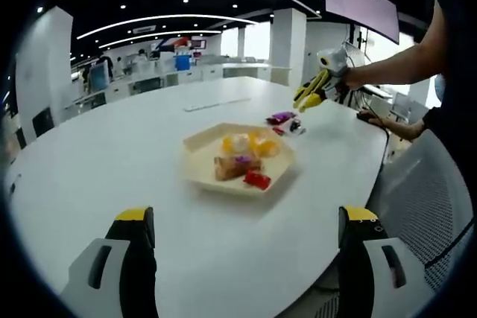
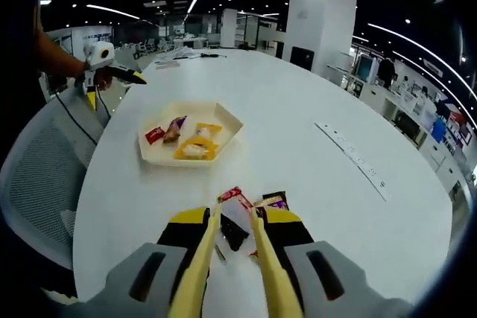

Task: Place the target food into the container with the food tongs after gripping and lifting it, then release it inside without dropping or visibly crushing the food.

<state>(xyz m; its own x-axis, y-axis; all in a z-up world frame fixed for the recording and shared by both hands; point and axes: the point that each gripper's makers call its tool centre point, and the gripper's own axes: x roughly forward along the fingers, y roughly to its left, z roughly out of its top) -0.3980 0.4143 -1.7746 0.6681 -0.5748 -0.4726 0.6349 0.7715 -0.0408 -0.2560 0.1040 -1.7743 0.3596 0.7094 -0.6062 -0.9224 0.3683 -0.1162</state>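
Right claw (image 2: 237, 247) holds yellow tongs (image 2: 257, 255) over snack packets (image 2: 250, 206); left claw (image 1: 246, 240) gapes wide facing the tray (image 1: 201, 173).

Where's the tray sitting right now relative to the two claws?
The tray sits mid-table: in the left gripper view, ahead of the open left claw; in the right gripper view, beyond the right claw and the snack packets.

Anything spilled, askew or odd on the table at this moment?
Nothing looks spilled or damaged. The tray sits flat with wrapped snacks inside. A few loose wrapped snacks lie on the table beyond the tongs held in the right gripper.
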